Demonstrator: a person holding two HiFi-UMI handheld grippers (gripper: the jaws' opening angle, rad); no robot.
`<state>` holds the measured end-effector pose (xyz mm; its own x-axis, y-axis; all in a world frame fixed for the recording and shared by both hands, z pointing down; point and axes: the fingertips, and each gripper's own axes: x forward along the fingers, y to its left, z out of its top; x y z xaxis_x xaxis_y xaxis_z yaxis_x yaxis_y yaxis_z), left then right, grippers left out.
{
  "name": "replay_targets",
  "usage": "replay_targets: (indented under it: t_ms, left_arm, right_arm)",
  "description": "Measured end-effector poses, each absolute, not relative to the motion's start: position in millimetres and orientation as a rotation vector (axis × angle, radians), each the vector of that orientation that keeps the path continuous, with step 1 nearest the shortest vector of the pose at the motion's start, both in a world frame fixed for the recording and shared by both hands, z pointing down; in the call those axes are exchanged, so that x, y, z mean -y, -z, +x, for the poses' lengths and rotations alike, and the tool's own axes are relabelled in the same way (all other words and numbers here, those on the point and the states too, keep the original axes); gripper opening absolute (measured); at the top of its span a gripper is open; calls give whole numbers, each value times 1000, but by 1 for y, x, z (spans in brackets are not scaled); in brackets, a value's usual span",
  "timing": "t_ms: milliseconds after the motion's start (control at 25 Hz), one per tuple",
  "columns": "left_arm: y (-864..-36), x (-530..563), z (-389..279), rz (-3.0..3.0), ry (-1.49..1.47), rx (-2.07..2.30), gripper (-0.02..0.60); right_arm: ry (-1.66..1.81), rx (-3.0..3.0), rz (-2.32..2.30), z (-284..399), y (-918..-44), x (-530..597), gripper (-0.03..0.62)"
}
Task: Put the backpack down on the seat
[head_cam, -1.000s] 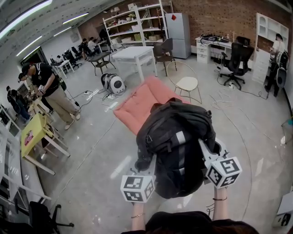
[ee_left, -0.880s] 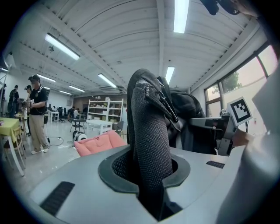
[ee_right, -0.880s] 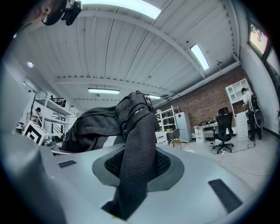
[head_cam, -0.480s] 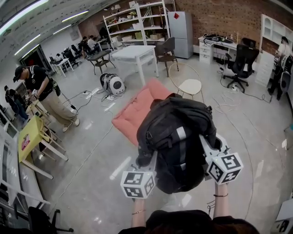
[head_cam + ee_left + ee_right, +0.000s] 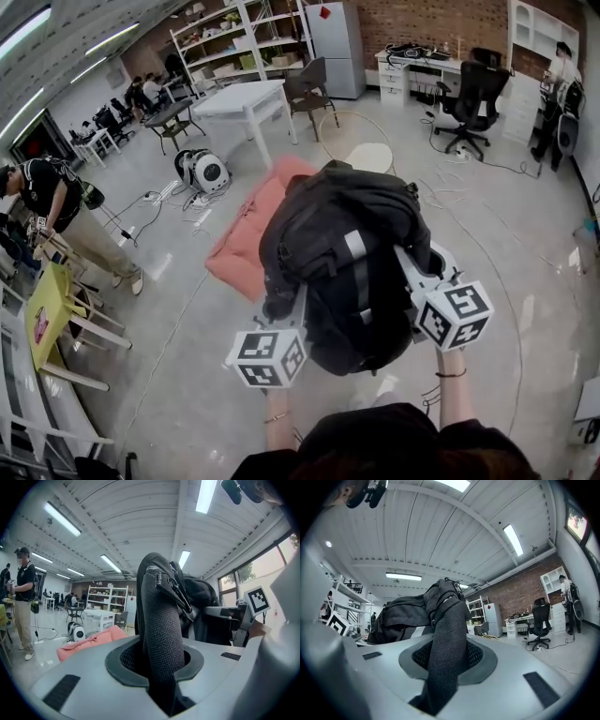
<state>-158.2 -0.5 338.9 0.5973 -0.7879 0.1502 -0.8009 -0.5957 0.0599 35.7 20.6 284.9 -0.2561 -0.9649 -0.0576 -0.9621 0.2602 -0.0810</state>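
Note:
A black backpack (image 5: 347, 248) hangs in the air between my two grippers, over the grey floor. My left gripper (image 5: 298, 307) is shut on one mesh shoulder strap (image 5: 161, 634), which runs up out of its jaws. My right gripper (image 5: 414, 270) is shut on the other strap (image 5: 445, 639) in the same way. The seat, a low pink padded chair (image 5: 246, 234), lies on the floor just beyond and left of the pack; its near right part is hidden by the pack. In the left gripper view the pink seat (image 5: 89, 641) shows low on the left.
A round white stool (image 5: 372, 157) stands behind the seat, with a white table (image 5: 246, 98) and a white round machine (image 5: 202, 172) further back. A person (image 5: 56, 202) stands at the left by a yellow table (image 5: 42, 314). Cables trail over the floor on the right.
The backpack and both grippers have come closer to the pink seat, and the pack now covers more of it. Both grips on the straps are unchanged.

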Motion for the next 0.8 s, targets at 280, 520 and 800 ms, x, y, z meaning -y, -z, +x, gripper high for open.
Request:
replay_targets:
  t_ms: [280, 520, 800]
  left_arm:
    - [-331, 36, -152, 2712, -137, 1326, 95]
    - [-340, 61, -125, 2697, -157, 1310, 95]
    - [-352, 95, -105, 2625, -161, 1360, 95]
  right_arm:
    - [29, -2383, -1897, 39, -275, 10, 84]
    - [65, -2376, -1917, 67, -284, 34, 84]
    - [102, -2428, -1884, 88, -293, 79, 84]
